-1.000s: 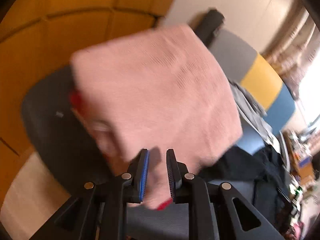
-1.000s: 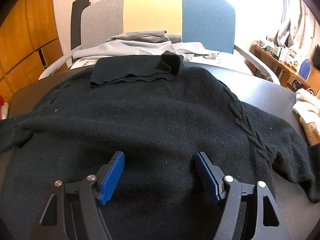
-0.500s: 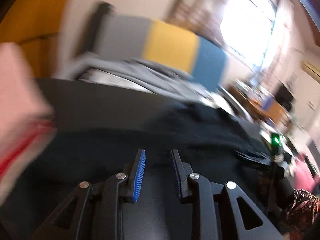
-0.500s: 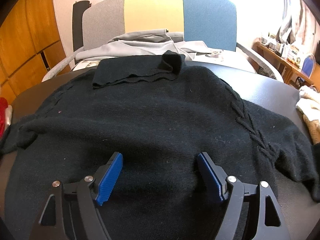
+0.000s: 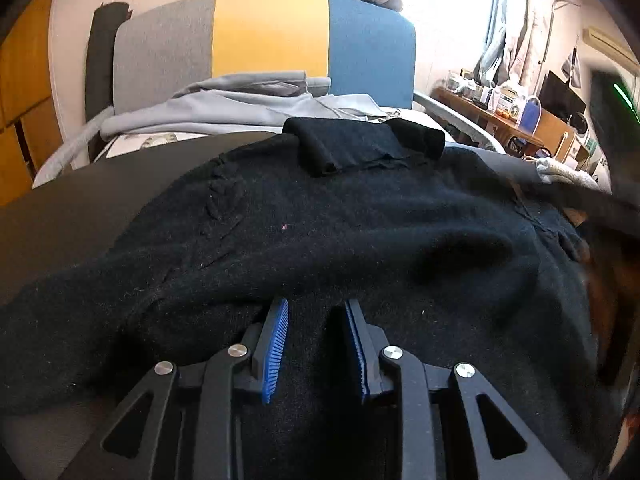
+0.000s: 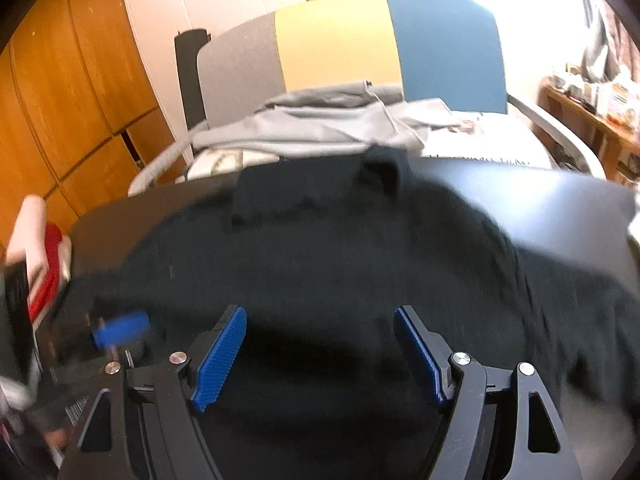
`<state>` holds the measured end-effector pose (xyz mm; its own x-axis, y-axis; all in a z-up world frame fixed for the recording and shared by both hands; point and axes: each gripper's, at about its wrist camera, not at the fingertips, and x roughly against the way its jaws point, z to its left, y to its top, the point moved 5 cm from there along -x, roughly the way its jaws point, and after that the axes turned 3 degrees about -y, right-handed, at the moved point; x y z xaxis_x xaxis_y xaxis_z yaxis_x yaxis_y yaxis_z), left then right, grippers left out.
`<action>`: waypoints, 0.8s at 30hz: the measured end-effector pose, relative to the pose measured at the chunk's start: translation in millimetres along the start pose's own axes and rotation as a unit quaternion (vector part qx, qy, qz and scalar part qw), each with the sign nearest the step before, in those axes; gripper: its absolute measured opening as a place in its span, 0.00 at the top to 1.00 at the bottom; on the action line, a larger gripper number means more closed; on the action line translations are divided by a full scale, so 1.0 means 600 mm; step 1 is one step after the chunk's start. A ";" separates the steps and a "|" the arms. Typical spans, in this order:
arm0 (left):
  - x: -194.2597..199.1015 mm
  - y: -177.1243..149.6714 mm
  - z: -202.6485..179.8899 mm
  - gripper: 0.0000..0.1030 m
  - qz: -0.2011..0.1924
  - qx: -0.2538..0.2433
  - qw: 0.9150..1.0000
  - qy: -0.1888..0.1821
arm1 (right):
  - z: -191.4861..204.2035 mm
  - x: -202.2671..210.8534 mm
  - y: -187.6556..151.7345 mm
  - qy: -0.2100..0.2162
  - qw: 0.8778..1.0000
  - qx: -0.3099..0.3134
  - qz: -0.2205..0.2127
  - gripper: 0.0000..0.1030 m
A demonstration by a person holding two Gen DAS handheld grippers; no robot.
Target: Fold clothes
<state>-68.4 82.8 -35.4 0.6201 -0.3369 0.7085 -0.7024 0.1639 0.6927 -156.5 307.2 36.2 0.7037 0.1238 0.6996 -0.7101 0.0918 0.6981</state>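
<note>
A black knit sweater (image 5: 360, 232) lies spread flat on the dark table (image 5: 72, 200), its collar (image 5: 360, 144) at the far edge. My left gripper (image 5: 316, 336) hovers low over the sweater's near part, jaws a small way apart with nothing between them. In the right wrist view the same sweater (image 6: 340, 264) fills the middle, blurred. My right gripper (image 6: 320, 344) stands wide open just above it, empty. The left gripper (image 6: 120, 328) shows as a blurred blue pad at the left of that view.
A folded pink garment (image 6: 32, 220) with something red (image 6: 52, 272) under it sits at the table's left edge. Behind the table a grey, yellow and blue chair (image 5: 272, 40) holds grey clothes (image 5: 224, 108). A cream garment (image 5: 560, 168) lies at the right. Wooden cabinets (image 6: 80, 100) stand on the left.
My left gripper has swung right, away from the folded pink garment, and now sits over the black sweater with its jaws slightly wider. The right gripper has shifted and its view is blurred.
</note>
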 end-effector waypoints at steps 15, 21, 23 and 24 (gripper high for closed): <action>0.008 -0.018 0.017 0.73 -0.022 0.018 0.999 -0.017 | -0.047 -0.099 0.178 0.001 0.995 -0.096 0.013 0.91; 0.008 -0.016 0.014 0.73 -0.021 0.014 1.000 -0.010 | -0.044 -0.009 0.196 0.072 0.989 -0.124 -0.035 0.96; 0.007 -0.016 0.013 0.73 -0.021 0.012 1.000 -0.007 | -0.047 0.007 0.171 0.078 0.988 -0.132 -0.027 0.97; 0.007 -0.016 0.012 0.73 -0.020 0.011 1.000 -0.006 | -0.048 0.007 0.158 0.075 0.988 -0.131 -0.017 0.97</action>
<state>-61.5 73.0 -40.1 0.6443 -0.3535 0.6782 -0.6846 0.1288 0.7175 -221.5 345.2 101.2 0.7301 0.2594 0.6321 -0.6812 0.3489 0.6436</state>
